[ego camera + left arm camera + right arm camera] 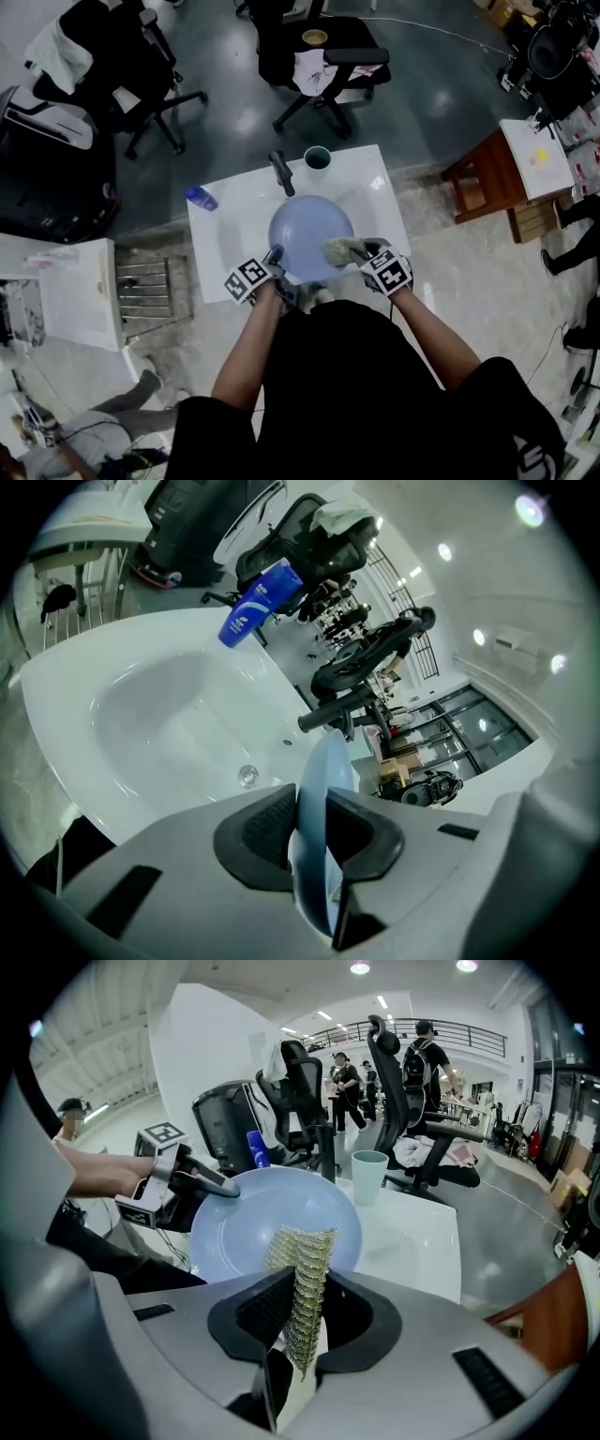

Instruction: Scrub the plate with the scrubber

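A pale blue plate [310,237] hangs over the white sink [234,246]. My left gripper [275,256] is shut on its near left rim. In the left gripper view the plate [321,789] stands edge-on between the pads. My right gripper [358,249] is shut on a yellowish mesh scrubber [339,248], which lies against the plate's right side. In the right gripper view the scrubber [302,1283] sticks up from the jaws in front of the plate [272,1218], with the left gripper [217,1185] on the plate's far left rim.
A dark faucet [281,172] and a pale green cup [317,158] stand at the sink's far edge. A blue bottle [201,198] lies on its left corner. Office chairs [319,52] stand beyond, and a wooden stool [487,183] at the right.
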`<action>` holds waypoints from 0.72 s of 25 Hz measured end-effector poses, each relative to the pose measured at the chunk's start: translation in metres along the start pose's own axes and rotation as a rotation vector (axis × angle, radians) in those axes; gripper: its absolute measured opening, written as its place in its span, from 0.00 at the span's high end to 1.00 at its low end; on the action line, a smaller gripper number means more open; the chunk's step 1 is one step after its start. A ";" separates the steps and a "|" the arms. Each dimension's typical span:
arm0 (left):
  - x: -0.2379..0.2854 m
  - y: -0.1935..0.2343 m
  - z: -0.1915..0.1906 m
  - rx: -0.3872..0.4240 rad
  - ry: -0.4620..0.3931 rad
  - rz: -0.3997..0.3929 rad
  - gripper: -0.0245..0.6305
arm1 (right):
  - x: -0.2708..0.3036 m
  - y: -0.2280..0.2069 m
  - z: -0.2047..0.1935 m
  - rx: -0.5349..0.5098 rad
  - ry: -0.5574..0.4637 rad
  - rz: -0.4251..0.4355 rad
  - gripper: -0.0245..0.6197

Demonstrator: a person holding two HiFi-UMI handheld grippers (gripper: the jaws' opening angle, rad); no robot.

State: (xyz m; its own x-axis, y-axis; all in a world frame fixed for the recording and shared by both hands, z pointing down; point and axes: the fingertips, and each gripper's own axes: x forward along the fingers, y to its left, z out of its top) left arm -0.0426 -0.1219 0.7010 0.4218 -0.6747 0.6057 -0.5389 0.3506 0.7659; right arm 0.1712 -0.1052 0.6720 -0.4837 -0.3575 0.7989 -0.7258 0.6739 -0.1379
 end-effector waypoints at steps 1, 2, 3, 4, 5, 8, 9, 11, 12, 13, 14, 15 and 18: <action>0.001 0.000 0.000 -0.002 -0.005 0.001 0.87 | 0.000 0.002 0.000 0.008 -0.006 0.005 0.85; 0.001 -0.001 0.000 -0.005 -0.009 0.002 0.87 | 0.000 0.004 0.000 0.015 -0.013 0.012 0.85; 0.001 -0.001 0.000 -0.008 -0.015 0.002 0.87 | 0.000 0.007 0.001 0.022 -0.019 0.019 0.85; 0.001 -0.002 0.001 -0.012 -0.020 0.000 0.87 | -0.001 0.010 0.002 0.029 -0.027 0.027 0.85; 0.001 -0.002 0.000 -0.015 -0.024 0.000 0.87 | -0.001 0.013 0.003 0.035 -0.033 0.035 0.85; 0.000 -0.005 -0.002 -0.019 -0.026 0.001 0.88 | -0.001 0.025 0.005 0.046 -0.045 0.063 0.85; 0.000 -0.005 -0.003 -0.021 -0.026 0.003 0.88 | -0.001 0.029 0.006 0.049 -0.048 0.073 0.85; 0.000 -0.006 -0.005 -0.025 -0.027 0.005 0.88 | 0.001 0.036 0.009 0.055 -0.061 0.090 0.85; 0.000 -0.006 -0.005 -0.025 -0.028 0.006 0.88 | 0.002 0.040 0.010 0.059 -0.069 0.099 0.85; 0.000 -0.006 -0.006 -0.027 -0.031 0.007 0.88 | 0.002 0.042 0.011 0.063 -0.074 0.107 0.85; 0.000 -0.007 -0.007 -0.028 -0.033 0.007 0.88 | 0.002 0.045 0.013 0.065 -0.078 0.115 0.85; 0.000 -0.007 -0.007 -0.029 -0.035 0.008 0.89 | 0.001 0.048 0.016 0.066 -0.080 0.123 0.85; 0.000 -0.009 -0.008 -0.023 -0.039 0.011 0.89 | 0.001 0.056 0.023 0.055 -0.089 0.140 0.85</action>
State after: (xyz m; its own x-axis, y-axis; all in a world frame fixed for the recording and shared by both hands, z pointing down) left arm -0.0324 -0.1200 0.6958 0.3874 -0.6953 0.6053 -0.5260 0.3725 0.7646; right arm 0.1184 -0.0825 0.6514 -0.6215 -0.3198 0.7151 -0.6728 0.6856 -0.2781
